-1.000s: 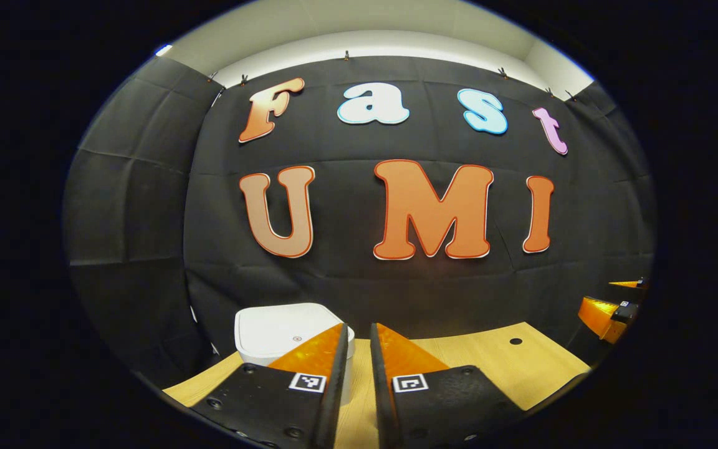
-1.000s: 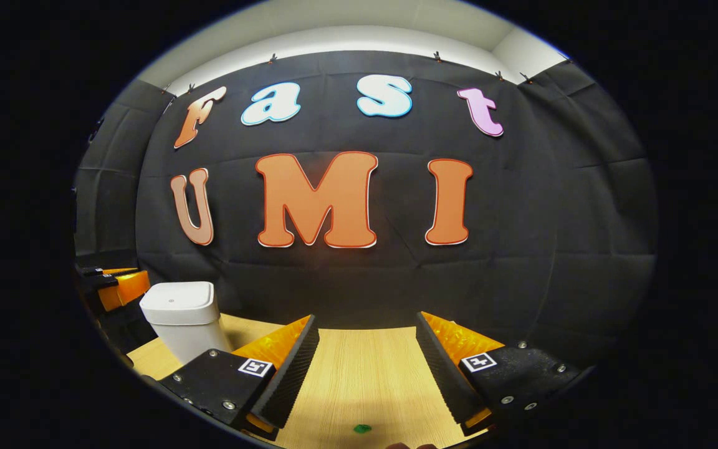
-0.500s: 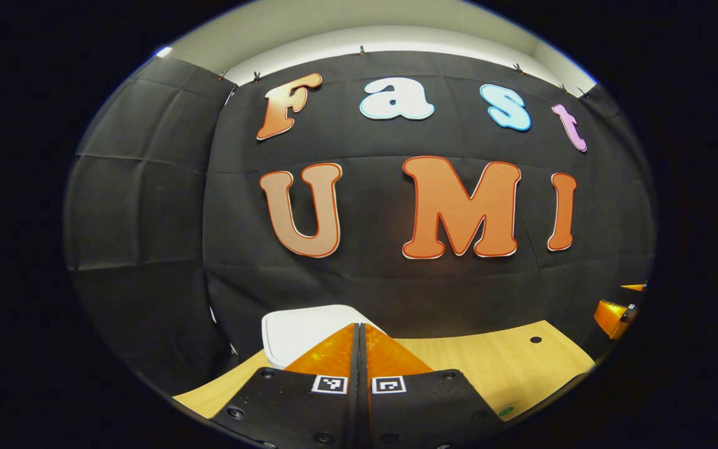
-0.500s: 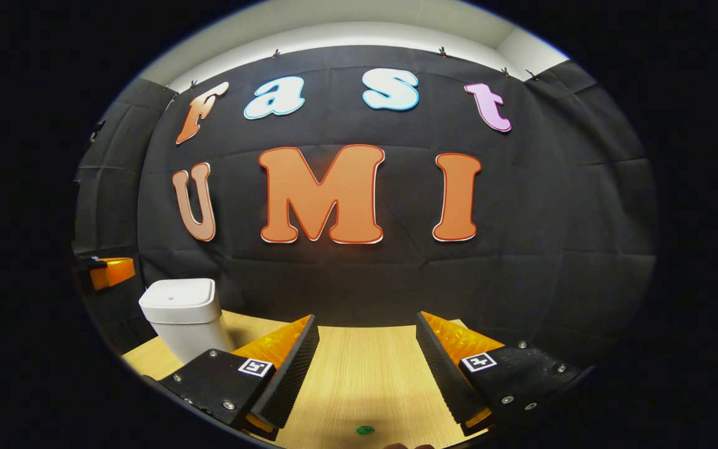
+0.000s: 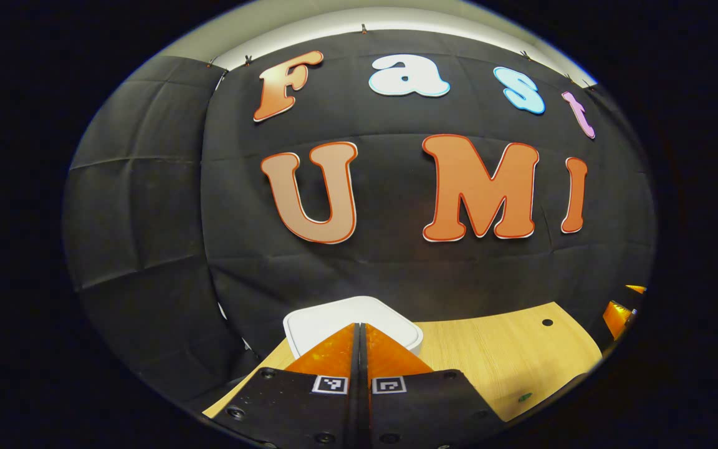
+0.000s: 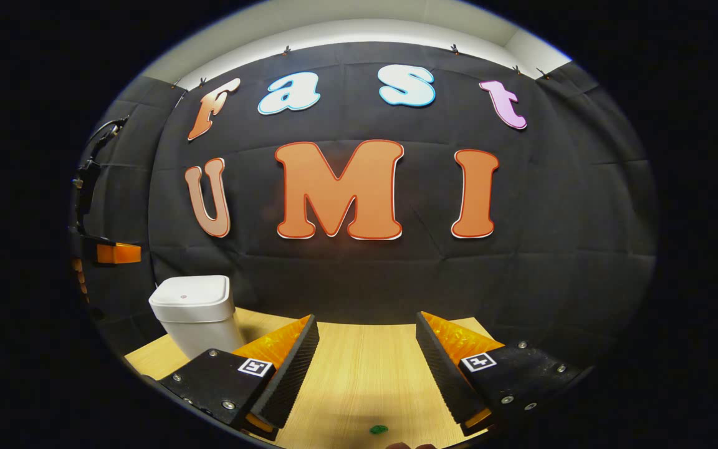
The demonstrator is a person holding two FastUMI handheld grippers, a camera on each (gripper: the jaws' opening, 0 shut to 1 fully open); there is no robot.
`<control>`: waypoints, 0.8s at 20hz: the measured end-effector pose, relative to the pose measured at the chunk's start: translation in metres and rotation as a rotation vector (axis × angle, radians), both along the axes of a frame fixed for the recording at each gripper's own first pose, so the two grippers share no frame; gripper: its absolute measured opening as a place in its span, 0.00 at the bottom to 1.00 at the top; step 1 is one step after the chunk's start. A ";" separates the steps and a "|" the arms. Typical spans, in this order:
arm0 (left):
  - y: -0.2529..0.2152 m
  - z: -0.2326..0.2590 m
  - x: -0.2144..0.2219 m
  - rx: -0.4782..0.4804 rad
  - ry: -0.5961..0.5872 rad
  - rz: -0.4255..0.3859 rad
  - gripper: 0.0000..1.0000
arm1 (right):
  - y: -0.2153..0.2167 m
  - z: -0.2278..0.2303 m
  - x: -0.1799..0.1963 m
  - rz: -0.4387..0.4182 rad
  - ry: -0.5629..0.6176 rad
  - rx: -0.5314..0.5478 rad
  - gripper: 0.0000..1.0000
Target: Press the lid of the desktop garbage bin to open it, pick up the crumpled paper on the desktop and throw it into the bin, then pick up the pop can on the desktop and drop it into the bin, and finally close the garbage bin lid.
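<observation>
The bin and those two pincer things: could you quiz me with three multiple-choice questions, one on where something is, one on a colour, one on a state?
1. Where does the garbage bin stand in the right gripper view?
A. Left end of the wooden table
B. Right end
C. On the floor

2. What colour is the bin?
A. Blue
B. White
C. Red

3. How do the two grippers stand?
A. Both open
B. Both shut
C. Left gripper shut, right gripper open

Answers: 1 A, the bin sits at the table's left end by the booth wall. 2 B, lid and body are white. 3 C, the left fingers meet in front of the lid; the right ones stand apart over bare wood.
</observation>
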State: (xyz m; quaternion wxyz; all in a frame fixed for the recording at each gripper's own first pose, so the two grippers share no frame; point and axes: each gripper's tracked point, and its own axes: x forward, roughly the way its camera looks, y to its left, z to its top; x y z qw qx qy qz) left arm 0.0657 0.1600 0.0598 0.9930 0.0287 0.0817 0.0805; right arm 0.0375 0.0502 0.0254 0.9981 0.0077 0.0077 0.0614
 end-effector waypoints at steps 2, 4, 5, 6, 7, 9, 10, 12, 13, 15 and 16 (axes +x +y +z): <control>0.006 -0.007 0.012 0.016 0.031 -0.012 0.00 | 0.002 0.001 0.000 0.001 -0.003 -0.004 0.94; 0.007 -0.018 0.024 -0.004 0.071 -0.038 0.00 | 0.003 -0.001 0.001 -0.004 -0.001 -0.011 0.94; 0.006 -0.026 0.030 -0.017 0.100 -0.052 0.00 | 0.003 -0.003 0.002 -0.007 0.005 -0.016 0.94; 0.007 -0.035 0.037 -0.018 0.128 -0.060 0.00 | 0.003 -0.007 0.001 -0.008 0.012 -0.019 0.94; 0.009 -0.044 0.044 -0.014 0.156 -0.068 0.00 | 0.002 -0.008 0.001 -0.009 0.017 -0.016 0.94; 0.012 -0.058 0.055 -0.026 0.196 -0.078 0.00 | 0.001 -0.010 0.001 -0.014 0.020 -0.010 0.94; 0.014 -0.066 0.060 -0.029 0.211 -0.080 0.00 | -0.001 -0.013 0.003 -0.023 0.023 -0.015 0.94; 0.020 -0.079 0.067 -0.030 0.245 -0.078 0.00 | -0.005 -0.016 0.004 -0.035 0.031 -0.023 0.94; 0.024 -0.086 0.071 -0.036 0.261 -0.074 0.00 | -0.006 -0.016 0.005 -0.037 0.034 -0.023 0.94; 0.032 -0.097 0.075 -0.051 0.283 -0.057 0.00 | -0.009 -0.018 0.007 -0.048 0.039 -0.020 0.94; 0.033 -0.103 0.076 -0.059 0.293 -0.055 0.00 | -0.012 -0.017 0.008 -0.062 0.037 -0.020 0.94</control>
